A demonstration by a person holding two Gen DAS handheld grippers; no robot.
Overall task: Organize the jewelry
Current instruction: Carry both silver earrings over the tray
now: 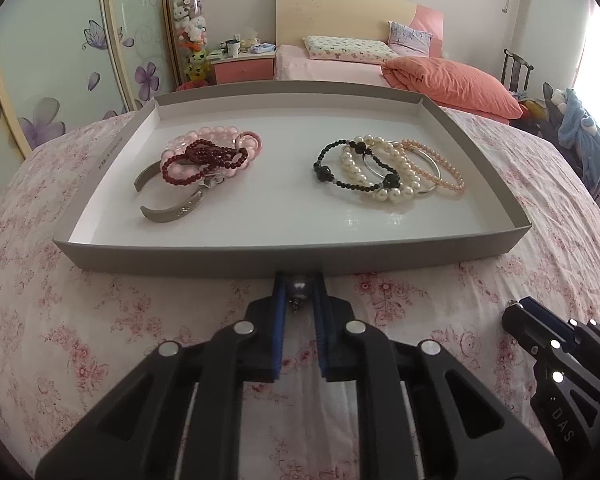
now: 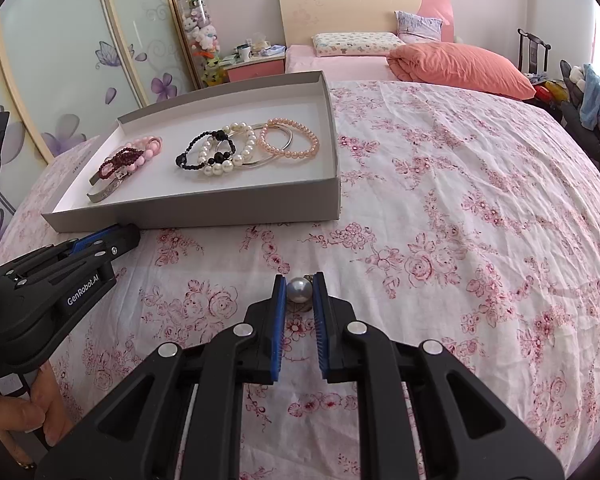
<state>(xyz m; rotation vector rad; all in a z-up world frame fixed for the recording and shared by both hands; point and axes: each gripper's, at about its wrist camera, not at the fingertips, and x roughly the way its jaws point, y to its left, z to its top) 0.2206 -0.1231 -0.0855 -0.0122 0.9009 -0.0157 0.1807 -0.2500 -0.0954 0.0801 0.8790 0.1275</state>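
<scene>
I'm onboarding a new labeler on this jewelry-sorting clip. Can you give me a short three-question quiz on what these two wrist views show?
1. True or false: the right gripper is shut on a pearl earring.
2. Multiple choice: where does the black bead bracelet lie? A) on the bedspread B) in the tray, right-hand pile C) between gripper pads
3. Fill in: the left gripper pinches a round grey ____.

Key: 1 true. 2 B. 3 pearl, just outside the tray's near wall.
</scene>
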